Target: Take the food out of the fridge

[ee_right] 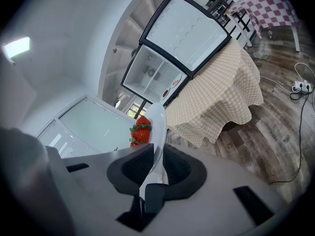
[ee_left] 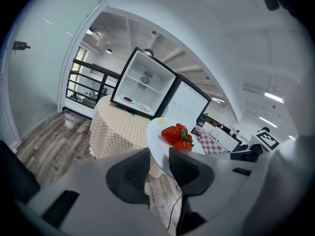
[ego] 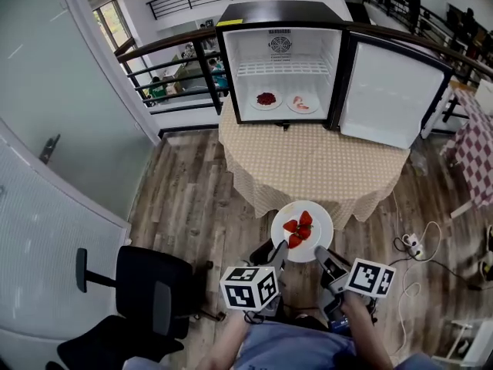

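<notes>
A white plate (ego: 316,236) with strawberries (ego: 299,228) hangs over the wooden floor, in front of the round table. My left gripper (ego: 278,253) is shut on the plate's near left rim and my right gripper (ego: 323,257) on its near right rim. In the left gripper view the plate (ee_left: 156,134) runs edge-on between the jaws of the left gripper (ee_left: 158,164), with the strawberries (ee_left: 176,134) beyond. The right gripper (ee_right: 156,165) pinches the plate (ee_right: 158,127) with the strawberries (ee_right: 141,131) on its left side. Two more plates of food, one dark red (ego: 266,99) and one pink (ego: 302,104), lie in the open fridge (ego: 280,15).
The fridge stands on a round table with a beige checked cloth (ego: 308,160); its door (ego: 391,92) swings open to the right. A black office chair (ego: 146,291) is at my left, beside a glass wall. A power strip and cables (ego: 412,243) lie on the floor at right.
</notes>
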A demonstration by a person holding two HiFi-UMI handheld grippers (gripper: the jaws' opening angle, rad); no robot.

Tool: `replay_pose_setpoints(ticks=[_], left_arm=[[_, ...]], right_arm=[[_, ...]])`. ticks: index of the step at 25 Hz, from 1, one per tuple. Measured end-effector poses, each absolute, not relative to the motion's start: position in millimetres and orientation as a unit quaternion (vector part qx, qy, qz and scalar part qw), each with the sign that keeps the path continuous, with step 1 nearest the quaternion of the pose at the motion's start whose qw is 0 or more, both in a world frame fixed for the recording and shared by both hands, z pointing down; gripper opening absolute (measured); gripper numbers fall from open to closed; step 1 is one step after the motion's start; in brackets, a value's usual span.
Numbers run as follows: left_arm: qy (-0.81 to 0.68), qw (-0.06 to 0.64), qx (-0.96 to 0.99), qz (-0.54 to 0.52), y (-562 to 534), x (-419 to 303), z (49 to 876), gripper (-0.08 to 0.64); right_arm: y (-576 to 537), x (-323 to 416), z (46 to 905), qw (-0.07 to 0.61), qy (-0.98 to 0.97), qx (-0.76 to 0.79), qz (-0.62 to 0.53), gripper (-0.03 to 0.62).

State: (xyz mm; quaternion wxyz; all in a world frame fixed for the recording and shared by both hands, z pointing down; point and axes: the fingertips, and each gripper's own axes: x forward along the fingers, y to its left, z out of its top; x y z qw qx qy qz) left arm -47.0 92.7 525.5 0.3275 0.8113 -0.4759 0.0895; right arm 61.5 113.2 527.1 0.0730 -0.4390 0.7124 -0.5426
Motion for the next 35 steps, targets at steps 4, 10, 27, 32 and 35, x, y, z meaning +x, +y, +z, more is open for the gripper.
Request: replay_pose_setpoints(ticks=[4, 10, 27, 32, 35], left_arm=[[-0.475, 0.325, 0.813, 0.091, 114, -36, 523, 0.130], [-0.482, 0.319, 0.812, 0.082, 143, -33, 515, 0.130], [-0.467, 0.307, 0.826, 0.079, 174, 2, 502, 0.130], [-0.466, 0.302, 0.828, 0.081, 176, 3, 499, 0.130], [-0.467, 0.301, 0.827, 0.083, 178, 4, 499, 0.130]], right_arm=[[135, 74, 526, 0.070, 0.714, -0.441, -0.539, 0.064], [161, 79, 520, 0.071, 0.722, -0.431, -0.536, 0.064], [191, 117, 509, 0.082, 0.724, -0.427, -0.535, 0.063], [192, 118, 506, 0.084, 0.729, -0.428, -0.528, 0.063], [194, 118, 505, 0.085, 0.730, -0.425, -0.529, 0.062]])
